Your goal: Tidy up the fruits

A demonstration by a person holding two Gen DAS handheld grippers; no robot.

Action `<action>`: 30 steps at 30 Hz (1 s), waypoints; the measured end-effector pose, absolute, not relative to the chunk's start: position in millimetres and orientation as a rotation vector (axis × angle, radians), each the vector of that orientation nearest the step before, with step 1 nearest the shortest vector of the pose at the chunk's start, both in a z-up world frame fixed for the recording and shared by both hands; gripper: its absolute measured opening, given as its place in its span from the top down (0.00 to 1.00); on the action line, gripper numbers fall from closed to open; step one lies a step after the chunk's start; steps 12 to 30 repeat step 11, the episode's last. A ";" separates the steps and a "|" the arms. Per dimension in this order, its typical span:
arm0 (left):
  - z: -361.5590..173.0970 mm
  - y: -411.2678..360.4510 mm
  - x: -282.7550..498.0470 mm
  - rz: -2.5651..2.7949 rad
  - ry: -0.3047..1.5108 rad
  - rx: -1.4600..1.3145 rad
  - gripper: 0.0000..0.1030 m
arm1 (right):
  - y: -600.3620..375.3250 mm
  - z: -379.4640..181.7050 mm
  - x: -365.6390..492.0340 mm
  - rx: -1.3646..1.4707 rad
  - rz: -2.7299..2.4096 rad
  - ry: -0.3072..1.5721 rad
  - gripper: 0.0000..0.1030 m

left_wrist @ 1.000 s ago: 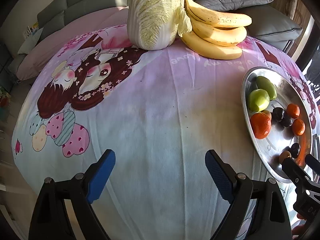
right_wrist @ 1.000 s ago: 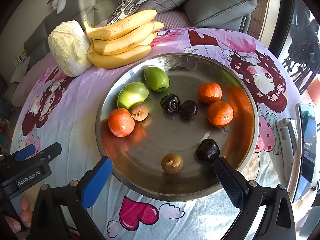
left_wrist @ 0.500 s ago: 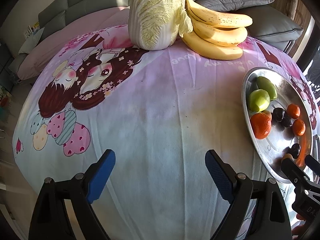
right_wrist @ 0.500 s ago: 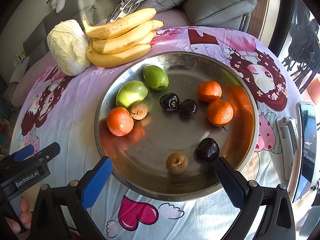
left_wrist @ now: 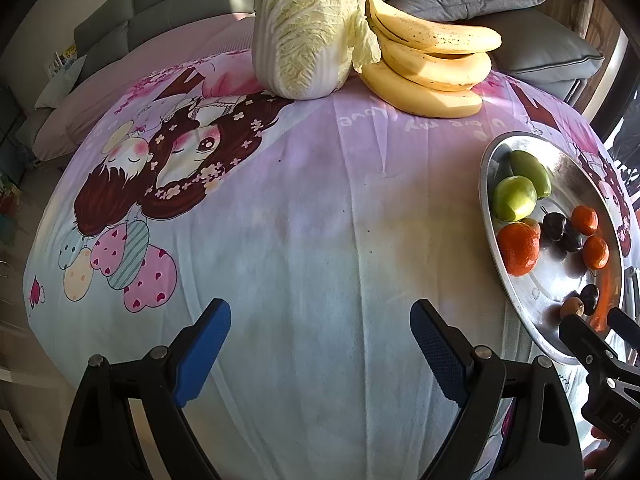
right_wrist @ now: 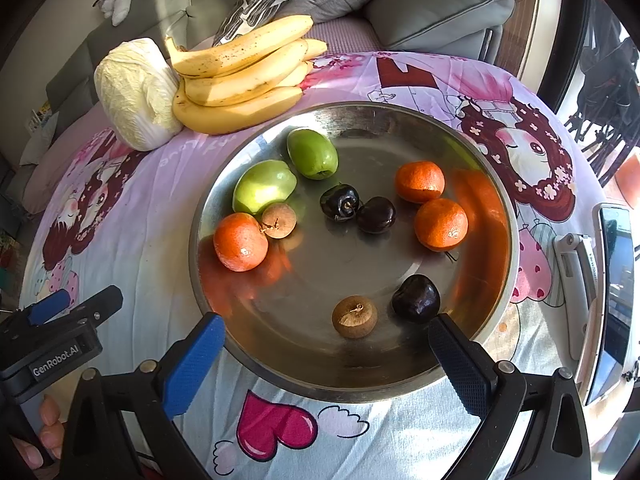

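Note:
A round steel tray (right_wrist: pixel 500 216) holds two green fruits (right_wrist: pixel 312 154), three oranges (right_wrist: pixel 240 242), three dark cherries (right_wrist: pixel 416 299) and two brown longans (right_wrist: pixel 354 322). The tray also shows at the right of the left wrist view (left_wrist: pixel 490 216). My right gripper (right_wrist: pixel 326 342) is open and empty, low over the tray's near rim, with the near longan between its fingers' line. My left gripper (left_wrist: pixel 320 338) is open and empty over bare cloth to the left of the tray. A banana bunch (right_wrist: pixel 240 80) lies behind the tray.
A napa cabbage (left_wrist: pixel 308 28) stands beside the bananas (left_wrist: pixel 432 64) at the table's far side. A cartoon-print cloth (left_wrist: pixel 280 220) covers the round table. A phone on a stand (right_wrist: pixel 612 288) sits right of the tray. Sofa cushions (right_wrist: pixel 436 8) lie behind.
My right gripper has moved slightly forward and down over the tray's near rim. The near longan has rolled a little to the right. The left gripper has barely moved.

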State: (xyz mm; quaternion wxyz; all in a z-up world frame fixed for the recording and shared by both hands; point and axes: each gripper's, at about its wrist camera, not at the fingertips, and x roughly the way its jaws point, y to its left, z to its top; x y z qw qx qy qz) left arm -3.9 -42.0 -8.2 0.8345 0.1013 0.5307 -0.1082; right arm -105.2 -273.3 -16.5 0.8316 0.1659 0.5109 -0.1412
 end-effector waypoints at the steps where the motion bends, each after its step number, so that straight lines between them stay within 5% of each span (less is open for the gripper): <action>1: -8.4 -41.8 -3.7 -0.230 1.125 0.214 0.11 | -273.3 -16.7 -105.4 0.353 -0.300 1.084 0.00; 30: -6.8 -44.0 -6.2 -0.253 1.106 0.213 0.11 | -273.6 -17.5 -104.8 0.358 -0.297 1.091 0.00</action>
